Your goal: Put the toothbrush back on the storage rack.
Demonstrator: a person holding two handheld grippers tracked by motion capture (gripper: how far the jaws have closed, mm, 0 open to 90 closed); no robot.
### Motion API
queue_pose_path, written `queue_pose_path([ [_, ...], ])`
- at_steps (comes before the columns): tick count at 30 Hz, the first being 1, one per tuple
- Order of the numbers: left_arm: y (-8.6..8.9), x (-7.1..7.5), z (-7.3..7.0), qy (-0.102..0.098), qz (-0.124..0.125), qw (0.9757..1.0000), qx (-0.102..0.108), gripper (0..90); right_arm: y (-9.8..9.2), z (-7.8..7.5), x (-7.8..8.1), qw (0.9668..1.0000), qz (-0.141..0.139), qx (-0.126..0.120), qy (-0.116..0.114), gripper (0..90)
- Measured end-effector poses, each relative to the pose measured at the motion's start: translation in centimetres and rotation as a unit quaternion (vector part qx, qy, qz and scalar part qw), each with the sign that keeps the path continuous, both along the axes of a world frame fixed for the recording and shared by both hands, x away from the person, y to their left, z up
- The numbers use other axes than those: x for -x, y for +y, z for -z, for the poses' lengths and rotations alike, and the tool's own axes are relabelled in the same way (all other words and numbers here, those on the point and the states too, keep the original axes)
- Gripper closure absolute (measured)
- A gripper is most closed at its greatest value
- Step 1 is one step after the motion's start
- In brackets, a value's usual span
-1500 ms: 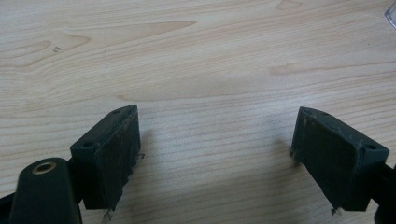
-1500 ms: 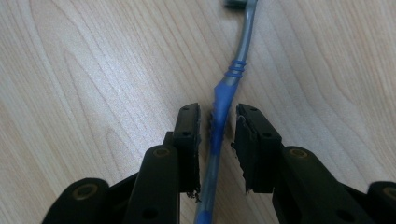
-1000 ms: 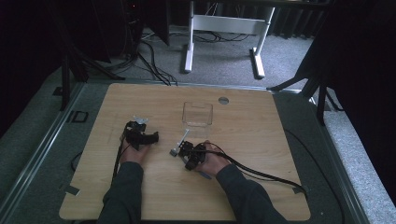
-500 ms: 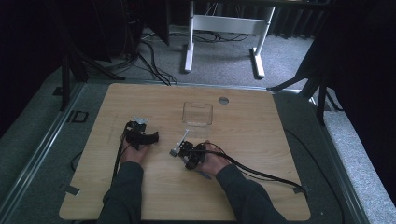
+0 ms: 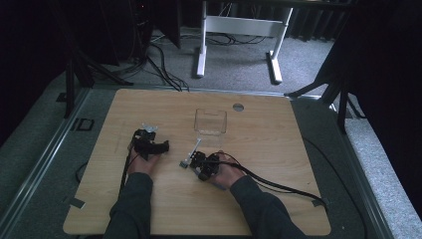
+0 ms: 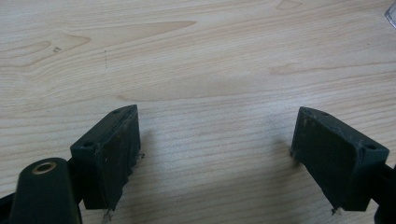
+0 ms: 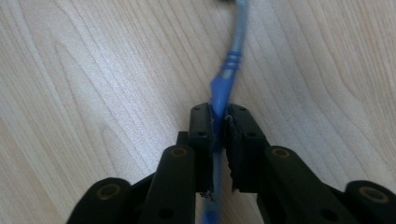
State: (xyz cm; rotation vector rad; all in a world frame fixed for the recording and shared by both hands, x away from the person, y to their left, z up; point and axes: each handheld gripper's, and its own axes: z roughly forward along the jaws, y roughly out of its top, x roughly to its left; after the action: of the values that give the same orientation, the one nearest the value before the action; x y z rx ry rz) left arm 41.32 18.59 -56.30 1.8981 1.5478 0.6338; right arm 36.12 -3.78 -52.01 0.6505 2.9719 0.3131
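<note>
Blue toothbrush point(image 7: 223, 88) just clamped by right gripper point(image 7: 219, 122), lying on table point(image 5: 278, 164); left gripper point(image 6: 215, 154) spread, empty. Lift and transfer to clear box point(image 5: 210, 122) judged pending.

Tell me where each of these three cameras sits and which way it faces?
High view: above the table's near side, looking forward and down on the light wooden table; both forearms show.
Left gripper view: on the left tongs, facing bare wood between open jaws.
Right gripper view: on the right tongs, shut on a thin blue toothbrush.
Shared: the high view also shows that toothbrush and both tongs.
</note>
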Motion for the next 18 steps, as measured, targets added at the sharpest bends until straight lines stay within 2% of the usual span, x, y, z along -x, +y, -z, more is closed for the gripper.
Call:
queue_pose_path([
  [10, 0.0, 0.0, 0.0, 0.000, 0.000, 1.0000, 0.000, 15.7, 0.0, -0.1, 0.3, 0.9999, -0.002, -0.007, -0.008, 81.6],
  [18, 0.0, 0.0, 0.0, 0.000, 0.001, 1.0000, 0.000, 15.7, -0.4, -1.2, 0.1, 0.9994, 0.008, -0.028, -0.018, 81.6],
])
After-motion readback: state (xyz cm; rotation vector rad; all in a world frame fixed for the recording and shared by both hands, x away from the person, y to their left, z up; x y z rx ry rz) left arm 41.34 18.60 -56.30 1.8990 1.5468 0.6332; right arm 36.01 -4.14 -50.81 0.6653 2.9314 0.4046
